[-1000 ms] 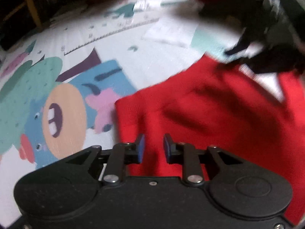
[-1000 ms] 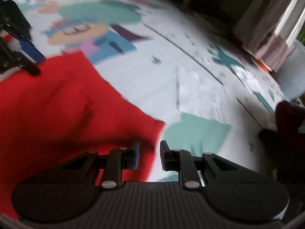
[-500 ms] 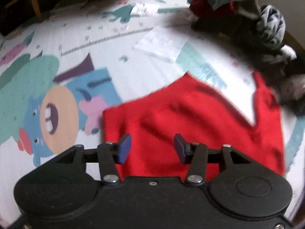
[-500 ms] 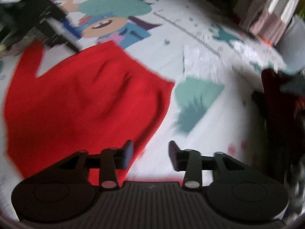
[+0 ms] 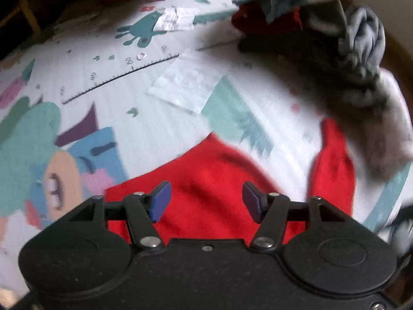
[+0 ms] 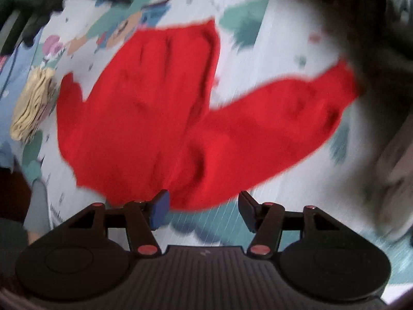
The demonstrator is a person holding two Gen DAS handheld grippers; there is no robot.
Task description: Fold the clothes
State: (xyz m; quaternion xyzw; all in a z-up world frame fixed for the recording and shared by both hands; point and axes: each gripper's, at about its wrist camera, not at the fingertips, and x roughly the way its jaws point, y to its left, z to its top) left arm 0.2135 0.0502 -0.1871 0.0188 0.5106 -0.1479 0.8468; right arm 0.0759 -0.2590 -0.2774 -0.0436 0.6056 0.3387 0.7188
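Red top (image 6: 144, 108) spread on play mat (image 5: 160, 129), sleeve angled out toward clothes pile (image 5: 335, 51). Left gripper (image 5: 206, 201), right gripper (image 6: 201, 208) — jaws apart, empty. Likely between folds; next grasp needs edge or sleeve — blur hides detail.

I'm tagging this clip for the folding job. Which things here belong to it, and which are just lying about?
Job:
red garment, spread on the mat
left gripper, open
right gripper, open

Lying about:
clothes pile
white sheet
yellow cloth
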